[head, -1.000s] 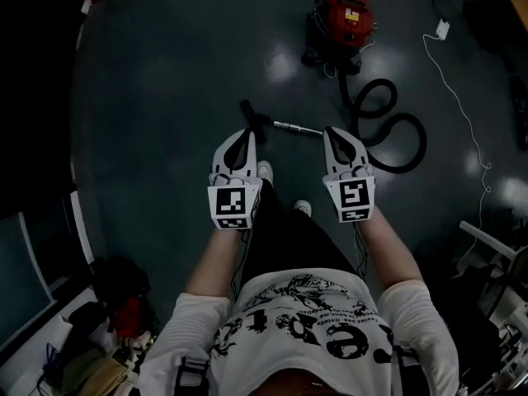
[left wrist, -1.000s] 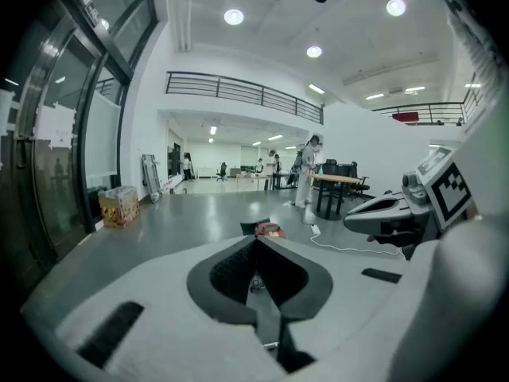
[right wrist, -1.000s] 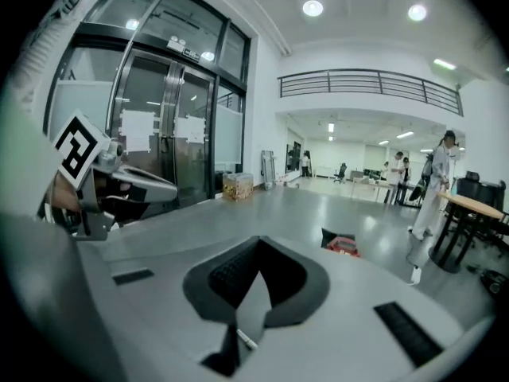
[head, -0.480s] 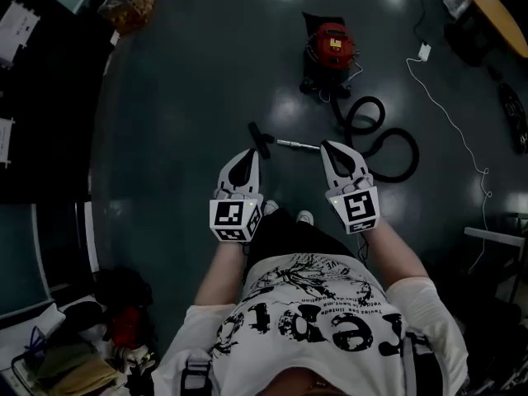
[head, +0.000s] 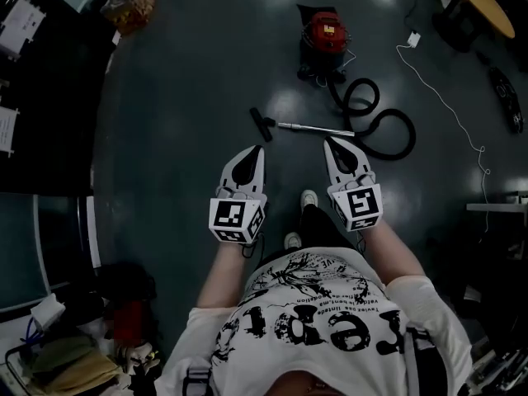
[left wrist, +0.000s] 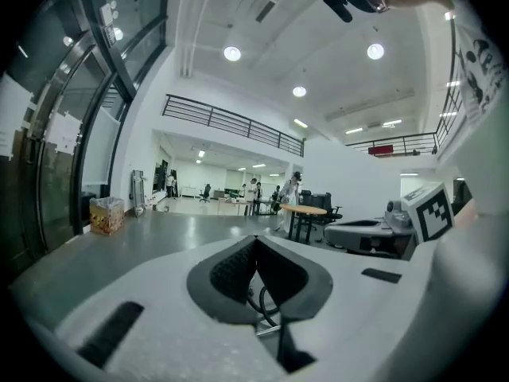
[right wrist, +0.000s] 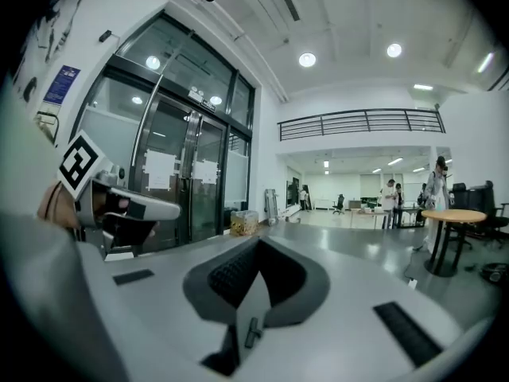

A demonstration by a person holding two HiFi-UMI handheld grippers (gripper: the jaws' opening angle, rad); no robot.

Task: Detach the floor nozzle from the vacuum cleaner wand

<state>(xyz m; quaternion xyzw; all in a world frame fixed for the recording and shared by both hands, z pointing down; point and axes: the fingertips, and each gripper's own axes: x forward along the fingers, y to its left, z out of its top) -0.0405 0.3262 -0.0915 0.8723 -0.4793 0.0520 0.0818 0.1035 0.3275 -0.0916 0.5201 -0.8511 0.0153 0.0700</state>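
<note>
In the head view the black floor nozzle [head: 261, 124] lies on the dark floor just left of the silver wand [head: 313, 128], with what looks like a small gap between them. The wand runs right into the coiled black hose [head: 378, 127] of the red vacuum cleaner [head: 328, 28]. My left gripper [head: 257, 149] and right gripper [head: 328, 141] are held side by side high over the floor, short of these parts. Both are shut and hold nothing. Below the shut jaws, the left gripper [left wrist: 256, 239] view shows a bit of hose, and the right gripper [right wrist: 258, 241] view shows the nozzle [right wrist: 252, 331].
A white cable [head: 445, 97] trails over the floor at the right, near a round wooden table [head: 483, 7]. A bin with a yellow bag [head: 130, 2] stands at the far left by glass doors. Bags and clutter [head: 74, 357] lie at the bottom left. People stand far off.
Both grippers have risen and drawn back: their tips, which lay over the nozzle and wand in the picture, now sit below them. The person's feet have stepped back. Both stayed shut.
</note>
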